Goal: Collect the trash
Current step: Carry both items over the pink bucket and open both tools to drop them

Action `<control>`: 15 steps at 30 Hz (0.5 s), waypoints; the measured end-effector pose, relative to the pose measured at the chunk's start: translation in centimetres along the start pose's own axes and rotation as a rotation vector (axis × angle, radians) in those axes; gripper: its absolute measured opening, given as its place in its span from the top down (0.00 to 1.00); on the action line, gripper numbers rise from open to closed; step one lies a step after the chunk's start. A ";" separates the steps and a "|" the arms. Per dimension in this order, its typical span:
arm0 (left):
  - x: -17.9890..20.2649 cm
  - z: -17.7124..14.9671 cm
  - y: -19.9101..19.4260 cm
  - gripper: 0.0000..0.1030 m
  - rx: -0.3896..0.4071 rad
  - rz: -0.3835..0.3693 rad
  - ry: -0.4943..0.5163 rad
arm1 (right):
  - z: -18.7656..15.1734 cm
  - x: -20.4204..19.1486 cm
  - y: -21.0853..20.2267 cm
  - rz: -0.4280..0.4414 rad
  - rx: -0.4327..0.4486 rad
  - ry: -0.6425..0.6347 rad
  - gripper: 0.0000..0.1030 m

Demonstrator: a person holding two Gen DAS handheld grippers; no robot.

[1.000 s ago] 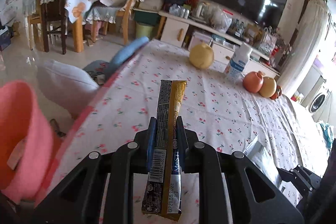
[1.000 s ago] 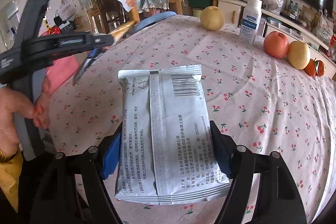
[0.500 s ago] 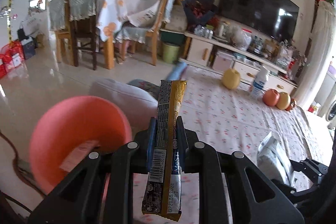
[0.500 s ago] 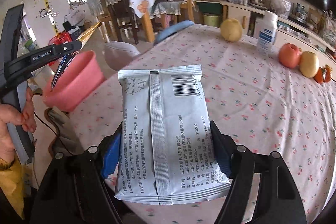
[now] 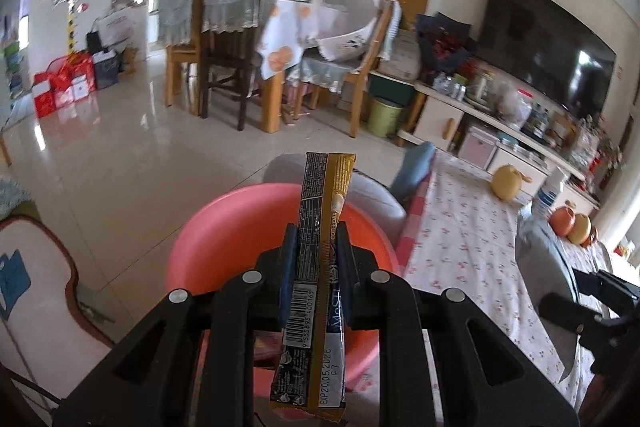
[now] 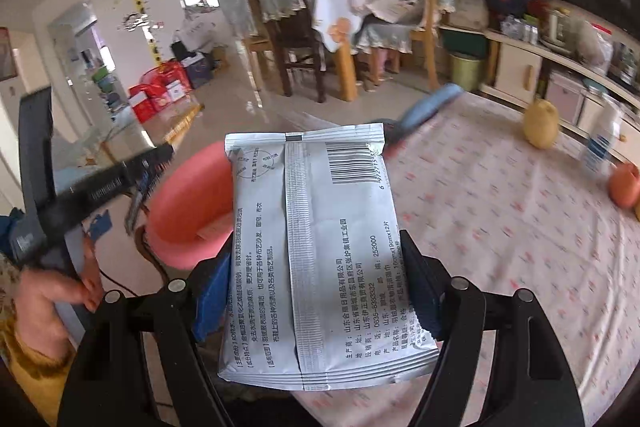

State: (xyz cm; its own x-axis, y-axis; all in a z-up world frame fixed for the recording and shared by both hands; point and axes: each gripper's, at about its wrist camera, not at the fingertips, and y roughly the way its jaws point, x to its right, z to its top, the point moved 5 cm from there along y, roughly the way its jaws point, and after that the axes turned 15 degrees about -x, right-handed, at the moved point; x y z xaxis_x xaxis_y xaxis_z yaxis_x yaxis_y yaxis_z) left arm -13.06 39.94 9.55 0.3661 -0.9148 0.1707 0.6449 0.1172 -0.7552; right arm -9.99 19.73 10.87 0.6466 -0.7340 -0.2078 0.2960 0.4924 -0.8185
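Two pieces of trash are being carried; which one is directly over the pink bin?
The narrow gold-and-black coffee stick sachet, clamped in the left hand-held gripper, sits over the pink plastic bin. The wide silver wipes packet is beside it.

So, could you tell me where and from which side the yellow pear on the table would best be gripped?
Grip the yellow pear across its round middle, coming from above. It stands alone on the floral tablecloth with its stem end up, well apart from the white bottle; a low side approach would likely roll it.
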 end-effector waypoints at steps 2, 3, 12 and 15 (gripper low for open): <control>-0.9 0.0 0.5 0.80 -0.008 -0.004 -0.024 | 1.5 -1.6 1.1 0.030 -0.004 -0.018 0.27; -1.6 -0.1 0.9 0.80 -0.013 -0.008 -0.041 | 2.0 -2.1 1.3 0.039 -0.006 -0.022 0.27; -4.1 -0.4 2.9 0.80 -0.044 -0.052 -0.117 | 6.1 -7.1 6.0 0.124 -0.042 -0.051 0.27; -4.3 -0.5 3.7 0.79 -0.058 -0.078 -0.140 | 6.8 -7.7 7.3 0.136 -0.049 -0.046 0.26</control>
State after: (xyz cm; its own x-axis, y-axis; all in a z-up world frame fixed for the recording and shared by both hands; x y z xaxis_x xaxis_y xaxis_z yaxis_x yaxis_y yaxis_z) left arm -12.56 44.17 5.67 0.4085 -0.8572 0.3136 0.6366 0.0214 -0.7709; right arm -7.98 32.17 10.15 0.7100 -0.6395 -0.2949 0.1692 0.5614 -0.8100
